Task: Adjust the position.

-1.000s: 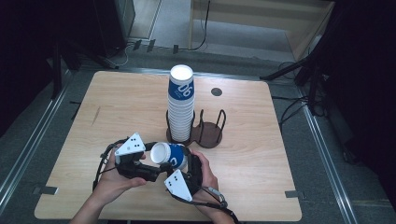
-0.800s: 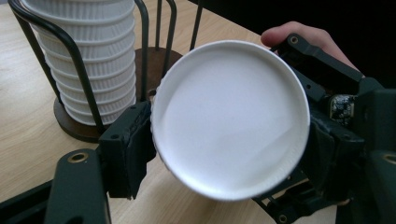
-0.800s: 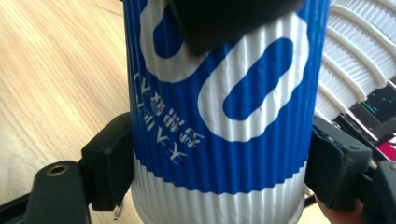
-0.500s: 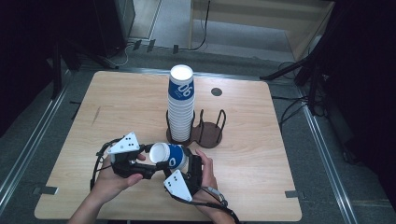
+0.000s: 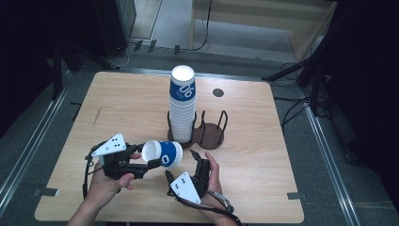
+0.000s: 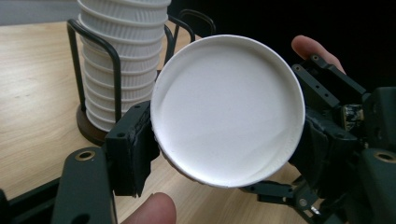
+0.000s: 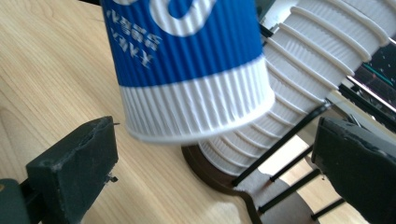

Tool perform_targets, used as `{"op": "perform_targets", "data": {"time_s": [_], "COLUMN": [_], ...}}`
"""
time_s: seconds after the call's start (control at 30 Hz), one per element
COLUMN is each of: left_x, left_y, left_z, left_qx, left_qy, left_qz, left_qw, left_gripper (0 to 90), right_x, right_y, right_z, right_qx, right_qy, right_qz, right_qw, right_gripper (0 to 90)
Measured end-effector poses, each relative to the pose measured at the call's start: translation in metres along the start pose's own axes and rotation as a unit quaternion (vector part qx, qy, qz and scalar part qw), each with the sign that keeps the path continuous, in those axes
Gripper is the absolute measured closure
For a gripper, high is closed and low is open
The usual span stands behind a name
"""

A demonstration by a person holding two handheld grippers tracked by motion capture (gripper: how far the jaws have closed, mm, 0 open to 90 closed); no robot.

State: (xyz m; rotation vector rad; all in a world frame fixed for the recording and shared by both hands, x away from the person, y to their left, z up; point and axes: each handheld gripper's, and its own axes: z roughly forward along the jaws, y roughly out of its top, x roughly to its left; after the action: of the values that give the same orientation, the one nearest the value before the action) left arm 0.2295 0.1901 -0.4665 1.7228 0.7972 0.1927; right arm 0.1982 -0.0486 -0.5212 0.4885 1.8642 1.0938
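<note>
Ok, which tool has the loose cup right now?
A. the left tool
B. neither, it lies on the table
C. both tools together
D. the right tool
A: the left tool clamps the cup at its rim, while the right tool stands open below it, its jaws having just opened.

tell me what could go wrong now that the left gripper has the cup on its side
1. The left gripper pinches the blue-and-white cup near its base; thin paper may dent or slip out.
2. The right gripper has just opened its jaws and sits right beside the cup; a small move could knock it.
3. The tall cup stack in the wire holder stands close behind; swinging the cup could topple it.
</note>
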Motion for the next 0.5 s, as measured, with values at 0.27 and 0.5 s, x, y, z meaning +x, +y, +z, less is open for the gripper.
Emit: {"op": "perform_targets", "data": {"time_s": [0.27, 0.5], "left_x": [0.000, -0.001], "left_y": [-0.003, -0.007], "left_z": [-0.013, -0.018], "left_qx": [-0.047, -0.084], "left_qy": [0.034, 0.066], "left_qz": [0.011, 0.027], "left_qw": [0.9983, 0.9939], "left_gripper": [29.7, 29.8], "right_x": [0.004, 0.003], "right_y": [0.003, 0.004], "right_z": [-0.011, -0.015], "right_qx": [0.006, 0.006], "right_qy": [0.002, 0.017], "right_qz": [0.021, 0.059], "right_qw": [0.9998, 0.9981], "right_gripper": [0.3, 0.3]}}
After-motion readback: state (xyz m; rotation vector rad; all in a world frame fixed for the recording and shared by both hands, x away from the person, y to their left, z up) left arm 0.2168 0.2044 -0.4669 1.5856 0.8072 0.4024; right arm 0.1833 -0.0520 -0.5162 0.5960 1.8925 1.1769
